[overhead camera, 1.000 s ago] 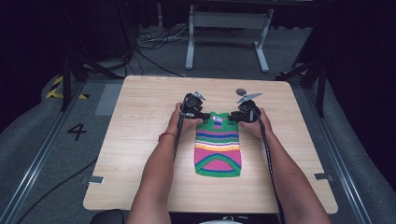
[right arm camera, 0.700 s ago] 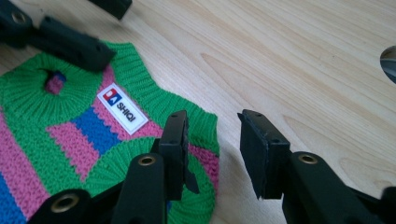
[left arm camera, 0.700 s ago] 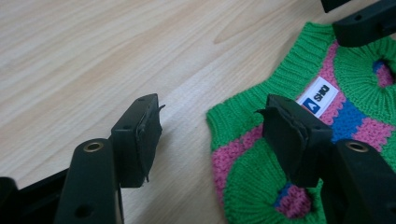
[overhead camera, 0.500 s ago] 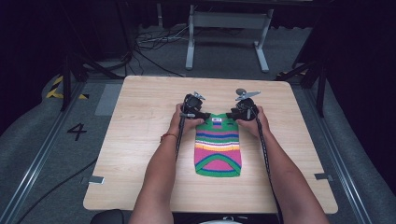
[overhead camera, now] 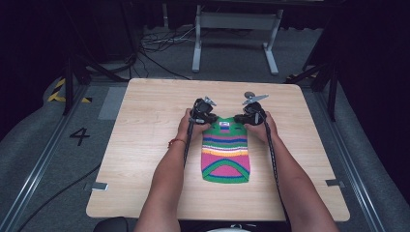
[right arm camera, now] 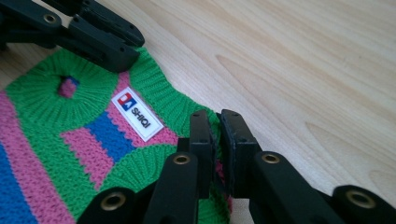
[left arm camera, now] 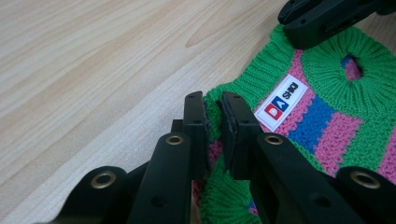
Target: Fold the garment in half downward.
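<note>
A small knitted sweater (overhead camera: 226, 154), green with pink, blue and yellow stripes, lies flat on the wooden table (overhead camera: 145, 145), neck end away from me. It carries a white label (left arm camera: 280, 100) near the neck. My left gripper (left arm camera: 212, 105) is at its top left corner (overhead camera: 211, 123); the jaws have just been closing and are now shut on the green ribbed edge. My right gripper (right arm camera: 215, 122) is at the top right corner (overhead camera: 241, 121). Its jaws have also just been closing and pinch the knit. Each gripper view shows the other gripper across the neck.
The sweater sits mid-table with bare wood on every side. Behind the table, a metal stand (overhead camera: 235, 29) and loose cables (overhead camera: 154, 43) are on the floor. A painted 4 (overhead camera: 80, 136) marks the floor at left.
Both hands stay at the sweater's upper corners, barely shifted. The sweater lies where it lay.
</note>
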A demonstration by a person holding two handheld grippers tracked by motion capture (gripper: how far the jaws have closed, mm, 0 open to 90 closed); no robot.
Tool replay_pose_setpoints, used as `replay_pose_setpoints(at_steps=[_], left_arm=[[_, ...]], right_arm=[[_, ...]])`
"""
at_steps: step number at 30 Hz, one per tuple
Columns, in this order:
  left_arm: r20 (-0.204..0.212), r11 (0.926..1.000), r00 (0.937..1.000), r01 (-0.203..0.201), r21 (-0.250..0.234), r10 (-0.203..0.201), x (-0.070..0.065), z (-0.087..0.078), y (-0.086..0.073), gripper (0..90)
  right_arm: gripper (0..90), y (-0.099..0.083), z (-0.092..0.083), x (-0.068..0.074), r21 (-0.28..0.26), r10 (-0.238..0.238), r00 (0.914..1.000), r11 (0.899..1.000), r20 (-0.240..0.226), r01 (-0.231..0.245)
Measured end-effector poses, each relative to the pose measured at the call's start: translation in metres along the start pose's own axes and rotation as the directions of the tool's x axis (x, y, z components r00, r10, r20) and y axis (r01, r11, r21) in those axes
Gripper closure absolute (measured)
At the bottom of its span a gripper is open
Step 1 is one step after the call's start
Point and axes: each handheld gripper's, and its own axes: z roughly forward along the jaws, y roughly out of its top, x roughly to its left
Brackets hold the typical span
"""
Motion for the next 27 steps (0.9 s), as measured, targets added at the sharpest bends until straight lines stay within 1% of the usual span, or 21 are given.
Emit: replay_pose_setpoints(at_steps=[2,4,6,8,9,11,12,13,16,17,19,21,23,24,26,27], left_arm=[[-0.011,0.9999,0.9999,-0.013,-0.010,0.013,-0.002,-0.002,0.002,81.1],[-0.018,0.9992,0.9993,-0.034,-0.019,0.034,-0.003,-0.006,0.005,80.8],[-0.017,0.9985,0.9988,-0.046,-0.030,0.045,-0.005,-0.010,0.008,81.0],[-0.016,0.9984,0.9989,-0.044,-0.036,0.043,-0.006,-0.012,0.009,81.1],[-0.015,0.9978,0.9988,-0.048,-0.047,0.047,-0.008,-0.014,0.009,81.1],[-0.013,0.9964,0.9976,-0.069,-0.050,0.068,-0.010,-0.019,0.011,81.3],[-0.007,0.9960,0.9974,-0.072,-0.052,0.072,-0.012,-0.021,0.011,81.3],[-0.011,0.9954,0.9966,-0.082,-0.050,0.082,-0.013,-0.023,0.011,81.3],[-0.003,0.9933,0.9949,-0.101,-0.056,0.101,-0.018,-0.030,0.011,81.3],[-0.005,0.9899,0.9915,-0.130,-0.055,0.130,-0.021,-0.035,0.011,81.4],[0.002,0.9893,0.9912,-0.132,-0.063,0.132,-0.024,-0.038,0.011,81.6],[0.001,0.9868,0.9887,-0.149,-0.062,0.150,-0.027,-0.044,0.011,81.7],[0.010,0.9847,0.9870,-0.160,-0.070,0.161,-0.032,-0.049,0.010,81.8],[0.010,0.9847,0.9870,-0.160,-0.070,0.161,-0.032,-0.049,0.010,81.8],[0.010,0.9811,0.9832,-0.181,-0.069,0.182,-0.035,-0.054,0.010,81.9],[0.013,0.9802,0.9826,-0.184,-0.074,0.185,-0.037,-0.056,0.009,81.8]], right_arm=[[84.2,0.002,-0.006,0.000,-0.032,0.002,1.0000,0.999,-0.002,-0.002],[84.2,0.004,-0.010,0.001,-0.045,-0.007,0.9999,0.999,-0.008,0.006],[84.2,0.005,-0.014,0.002,-0.049,-0.015,0.9998,0.999,-0.011,0.014],[84.2,0.005,-0.015,0.003,-0.048,-0.021,0.9997,0.999,-0.013,0.021],[84.2,0.005,-0.017,0.003,-0.052,-0.027,0.9996,0.998,-0.013,0.026],[84.2,0.005,-0.023,0.004,-0.067,-0.031,0.9993,0.997,-0.018,0.030],[84.2,0.005,-0.025,0.005,-0.070,-0.040,0.9990,0.997,-0.018,0.039],[84.1,0.005,-0.031,0.007,-0.087,-0.049,0.9986,0.995,-0.022,0.047],[84.1,0.004,-0.039,0.010,-0.107,-0.060,0.9975,0.993,-0.039,0.055],[84.1,0.004,-0.042,0.011,-0.115,-0.070,0.9966,0.991,-0.042,0.065],[84.1,0.004,-0.045,0.014,-0.119,-0.076,0.9961,0.990,-0.046,0.070],[84.1,0.003,-0.050,0.019,-0.119,-0.097,0.9943,0.989,-0.046,0.090],[84.1,0.003,-0.057,0.025,-0.127,-0.120,0.9911,0.986,-0.057,0.112],[84.1,0.003,-0.057,0.025,-0.127,-0.120,0.9911,0.986,-0.057,0.112],[84.1,0.003,-0.061,0.028,-0.130,-0.130,0.9896,0.984,-0.062,0.121],[84.1,0.002,-0.064,0.030,-0.137,-0.136,0.9884,0.983,-0.067,0.126]])
